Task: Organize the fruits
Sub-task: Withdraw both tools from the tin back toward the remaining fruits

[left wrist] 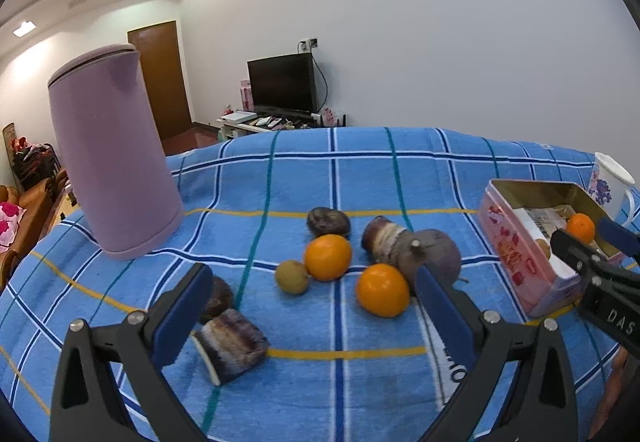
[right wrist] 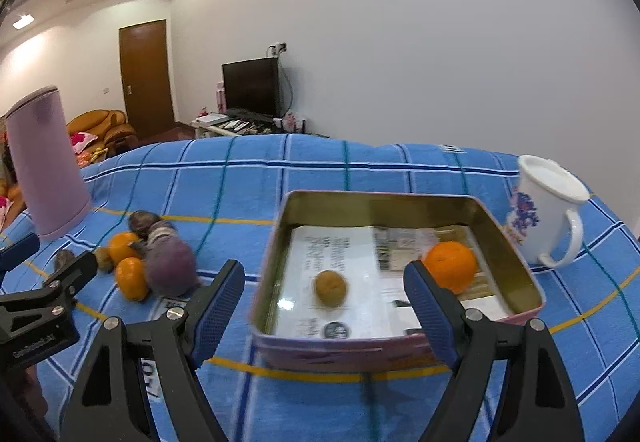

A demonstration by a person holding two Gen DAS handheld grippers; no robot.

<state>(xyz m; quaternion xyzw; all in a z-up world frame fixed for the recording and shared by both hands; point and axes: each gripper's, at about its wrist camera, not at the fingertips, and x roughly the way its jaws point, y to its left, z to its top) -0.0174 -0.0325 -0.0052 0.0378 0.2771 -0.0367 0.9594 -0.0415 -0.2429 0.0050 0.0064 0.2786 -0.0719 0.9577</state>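
Note:
Loose fruit lies on the blue checked cloth: two oranges (left wrist: pixel 328 256) (left wrist: pixel 382 289), a small tan fruit (left wrist: pixel 292 276), a big purple fruit (left wrist: pixel 430 256), a dark wrinkled one (left wrist: pixel 328 221) and a cut purple-skinned piece (left wrist: pixel 234 344). My left gripper (left wrist: pixel 316 312) hangs open just in front of this heap, nothing between its fingers. The pink tin (right wrist: pixel 376 196) holds an orange (right wrist: pixel 450 266) and a small tan fruit (right wrist: pixel 330 288). My right gripper (right wrist: pixel 325 316) stands open over the tin's near rim, empty.
A tall lilac jug (left wrist: pixel 112 154) stands at the cloth's far left. A white flowered mug (right wrist: pixel 548 210) sits right behind the tin. Each gripper shows in the other's view: right gripper (left wrist: pixel 596 242), left gripper (right wrist: pixel 48 260).

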